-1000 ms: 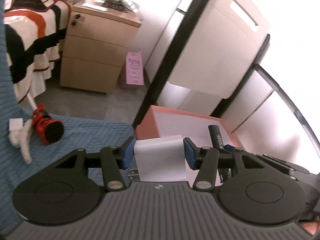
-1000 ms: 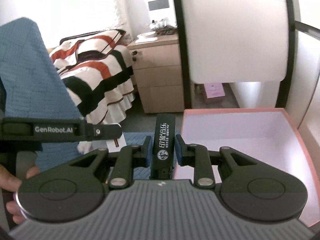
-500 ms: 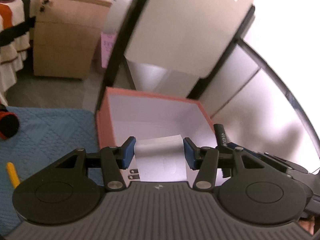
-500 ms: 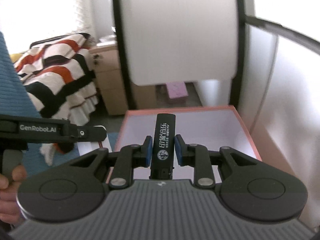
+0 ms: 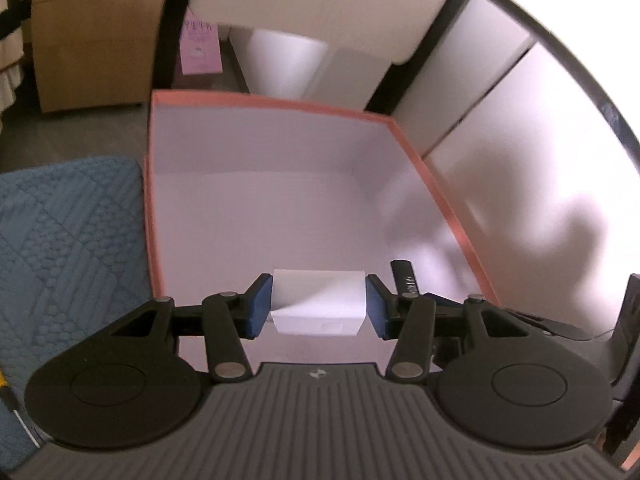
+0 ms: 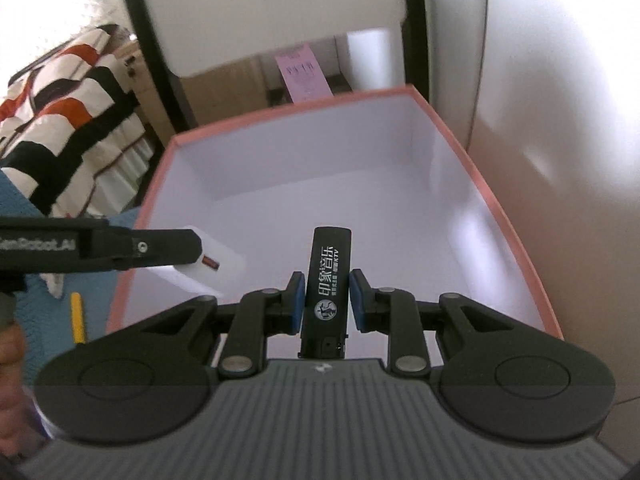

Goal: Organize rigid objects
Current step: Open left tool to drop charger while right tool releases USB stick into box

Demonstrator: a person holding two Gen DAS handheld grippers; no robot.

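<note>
Left gripper point(image 5: 319, 306), clamped on the white charger point(image 5: 318, 302), hangs over the pink box point(image 5: 276, 101) near its left wall. Right gripper point(image 6: 323, 306) pinches the black lighter point(image 6: 326, 280), long axis pointing forward into the box; both sit directly above its white floor, so release is probably next.

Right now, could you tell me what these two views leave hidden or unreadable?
- White charger: prongs hidden in the left wrist view; whether it touches the box floor is unclear.
- Black lighter: base hidden behind the right gripper body; its small print is unreadable.
- Box's near wall: covered by both gripper bodies.
- Yellow stick: too small to identify.
</note>
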